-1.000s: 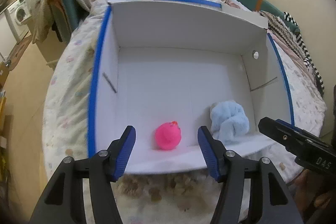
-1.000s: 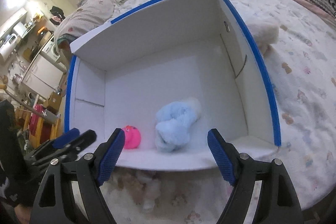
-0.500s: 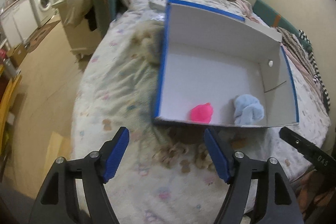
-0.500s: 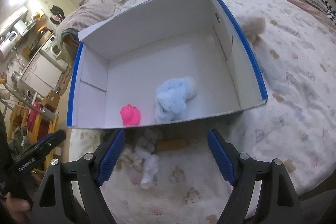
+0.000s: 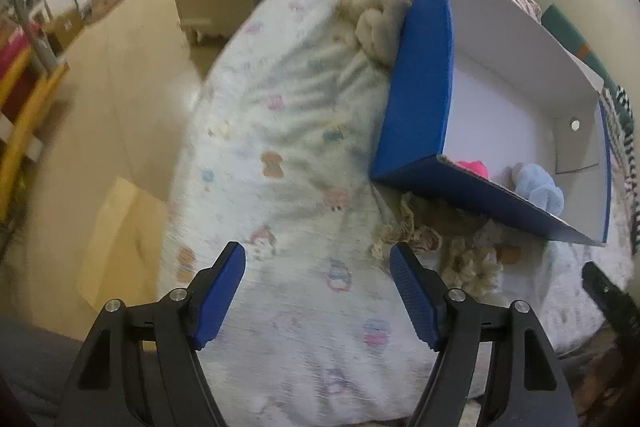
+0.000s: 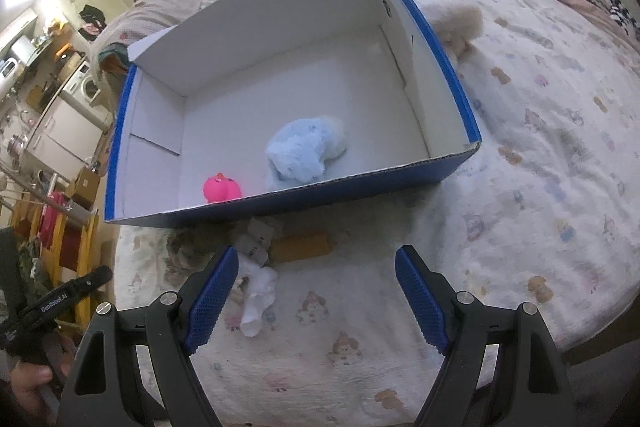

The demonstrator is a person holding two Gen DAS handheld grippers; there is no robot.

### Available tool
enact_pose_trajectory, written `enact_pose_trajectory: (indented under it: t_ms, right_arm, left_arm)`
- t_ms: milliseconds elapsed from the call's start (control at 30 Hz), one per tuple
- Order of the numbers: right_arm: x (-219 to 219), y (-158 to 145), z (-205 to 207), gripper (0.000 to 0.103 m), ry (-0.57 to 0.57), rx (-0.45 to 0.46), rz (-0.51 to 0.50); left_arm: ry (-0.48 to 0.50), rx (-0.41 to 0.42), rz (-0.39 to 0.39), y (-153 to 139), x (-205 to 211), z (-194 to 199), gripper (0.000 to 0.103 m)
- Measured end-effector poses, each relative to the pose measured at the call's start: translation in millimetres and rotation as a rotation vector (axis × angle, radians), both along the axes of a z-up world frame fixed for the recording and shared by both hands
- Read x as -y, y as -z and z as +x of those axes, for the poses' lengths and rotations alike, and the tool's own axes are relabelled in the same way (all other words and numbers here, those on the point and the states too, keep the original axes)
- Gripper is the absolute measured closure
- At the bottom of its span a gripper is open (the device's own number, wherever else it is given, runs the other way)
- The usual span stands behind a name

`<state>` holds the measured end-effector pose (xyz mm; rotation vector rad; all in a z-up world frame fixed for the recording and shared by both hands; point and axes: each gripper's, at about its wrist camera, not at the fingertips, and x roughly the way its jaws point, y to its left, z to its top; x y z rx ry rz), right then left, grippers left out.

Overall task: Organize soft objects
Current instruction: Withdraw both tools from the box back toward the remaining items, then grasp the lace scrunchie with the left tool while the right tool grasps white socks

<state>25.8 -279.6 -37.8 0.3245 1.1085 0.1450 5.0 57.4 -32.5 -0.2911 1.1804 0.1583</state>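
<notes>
A: Where do the soft things lie, and how much room is around them?

B: The box (image 6: 452,83), blue outside and white inside, sits on the bed (image 6: 540,167). Its near wall is low and its far wall stands taller. Inside, the pink toy (image 6: 221,188) rests against the near wall towards the left corner, and the blue plush (image 6: 306,151) lies just beside it, nearer the middle. The rest of the box floor is bare.

A: And outside the box?

B: A white sock (image 6: 256,293) lies on the bed in front of the near wall, its long axis running from the box towards the camera, toe end nearest. A tan block (image 6: 300,247) lies across, just beside the wall. A beige plush (image 6: 460,23) touches the right wall from outside. In the left wrist view another beige plush (image 5: 374,23) leans on the left wall, and curly beige pieces (image 5: 468,259) sit under the near corner.

A: The grippers?

B: The left gripper (image 5: 318,291) has just been opening; nothing is between its fingers, and it hangs over the bed's left edge, with floor close by. The right gripper (image 6: 316,297) stands wide apart and empty over open bedding, the sock by its left finger.
</notes>
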Motion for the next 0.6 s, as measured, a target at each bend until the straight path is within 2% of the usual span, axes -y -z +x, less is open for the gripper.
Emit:
enact_pose_trajectory:
  t_ms: [67,233,333,600]
  right_arm:
    - [-2,2,2,0.017,-0.003,-0.011,-0.005]
    - [-5,9,3,0.017,-0.014,-0.044,-0.018]
    - [-5,14,3,0.017,-0.013,-0.066,-0.014]
    - [-10,24,7,0.017,-0.035,-0.115,0.014]
  left_arm:
    - [0.0,-0.017,-0.03,6,1,3,0.031]
    - [0.042,-0.018,-0.029,11,17,11,0.031]
    - [0.066,-0.026,-0.055,17,25,17,0.032]
    - [0.081,-0.105,-0.103,50,42,41,0.033]
